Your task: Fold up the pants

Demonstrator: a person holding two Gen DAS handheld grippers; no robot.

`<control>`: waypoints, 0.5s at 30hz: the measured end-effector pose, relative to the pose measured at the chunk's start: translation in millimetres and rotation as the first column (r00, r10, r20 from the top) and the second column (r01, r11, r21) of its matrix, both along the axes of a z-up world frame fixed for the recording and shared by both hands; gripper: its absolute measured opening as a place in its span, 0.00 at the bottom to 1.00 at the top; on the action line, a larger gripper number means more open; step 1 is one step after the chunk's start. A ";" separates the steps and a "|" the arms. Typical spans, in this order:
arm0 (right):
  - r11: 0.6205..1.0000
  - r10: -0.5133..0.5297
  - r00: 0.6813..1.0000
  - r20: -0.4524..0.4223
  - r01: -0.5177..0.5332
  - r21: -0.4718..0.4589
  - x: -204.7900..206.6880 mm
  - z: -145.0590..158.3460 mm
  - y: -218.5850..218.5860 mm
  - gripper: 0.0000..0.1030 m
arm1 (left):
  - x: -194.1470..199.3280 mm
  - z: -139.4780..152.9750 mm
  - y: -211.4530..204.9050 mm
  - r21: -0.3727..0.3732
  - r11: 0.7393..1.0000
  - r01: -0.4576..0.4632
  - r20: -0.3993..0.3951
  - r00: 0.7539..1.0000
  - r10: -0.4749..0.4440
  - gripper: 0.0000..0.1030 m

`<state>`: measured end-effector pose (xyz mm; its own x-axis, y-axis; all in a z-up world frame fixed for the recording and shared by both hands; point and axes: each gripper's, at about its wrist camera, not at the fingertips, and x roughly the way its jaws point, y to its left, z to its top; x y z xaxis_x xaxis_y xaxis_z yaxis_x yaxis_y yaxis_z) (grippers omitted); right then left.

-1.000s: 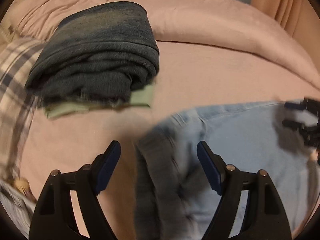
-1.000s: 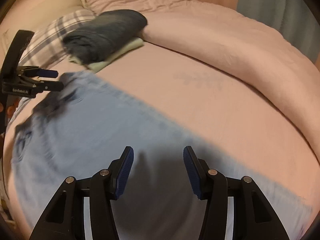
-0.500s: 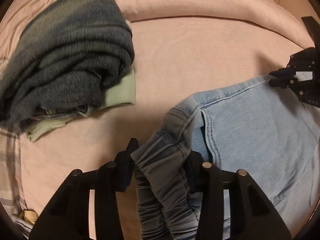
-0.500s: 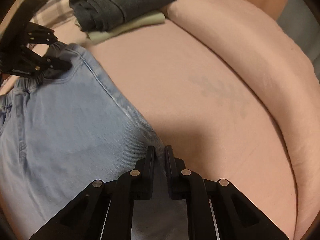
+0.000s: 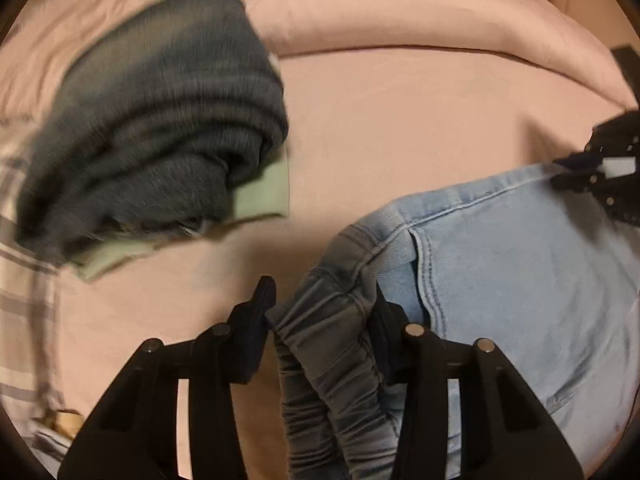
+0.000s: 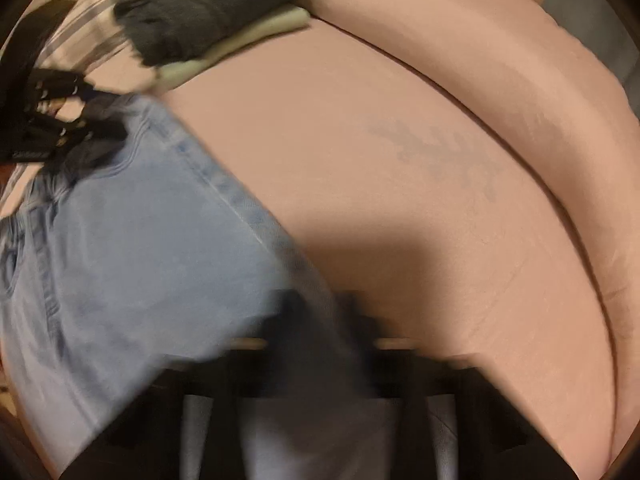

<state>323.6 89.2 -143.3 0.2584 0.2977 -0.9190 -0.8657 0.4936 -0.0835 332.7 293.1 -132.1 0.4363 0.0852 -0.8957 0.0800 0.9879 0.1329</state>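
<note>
The light blue pants (image 5: pixel 520 280) lie spread on the pink bed (image 5: pixel 400 128). The left gripper (image 5: pixel 324 312) pinches the gathered elastic waistband (image 5: pixel 332 344), probably so that end can be lifted and carried over. The right gripper (image 6: pixel 320 320) is blurred; it seems pressed together on the side seam, giving 2 holds to keep the fabric taut. A folded dark stack (image 5: pixel 160 128) sits apart.

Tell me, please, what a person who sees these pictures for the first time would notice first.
First, the light blue jeans spread on the pink bed, their gathered waistband pinched in the left gripper. Next, the folded dark jeans stacked on a pale green garment farther up the bed.
</note>
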 end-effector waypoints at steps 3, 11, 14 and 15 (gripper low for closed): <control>1.000 0.003 0.998 0.069 -0.002 -0.011 -19.4 12.5 -3.0 0.10 | -14.8 15.2 -11.7 0.036 0.999 0.003 0.040 0.999 -0.004 0.40; 0.998 -0.028 0.945 0.326 0.007 0.065 -94.5 82.3 -44.3 0.10 | -110.5 78.8 -28.7 0.138 0.988 0.071 0.227 0.969 -0.101 0.41; 0.995 -0.029 0.905 0.424 -0.012 0.094 -139.4 107.5 -61.8 0.10 | -147.6 97.2 -37.2 0.168 0.980 0.108 0.300 0.941 -0.155 0.41; 0.995 -0.027 0.895 0.444 -0.020 0.101 -150.9 111.2 -68.8 0.10 | -159.0 99.0 -40.3 0.179 0.976 0.123 0.322 0.930 -0.176 0.41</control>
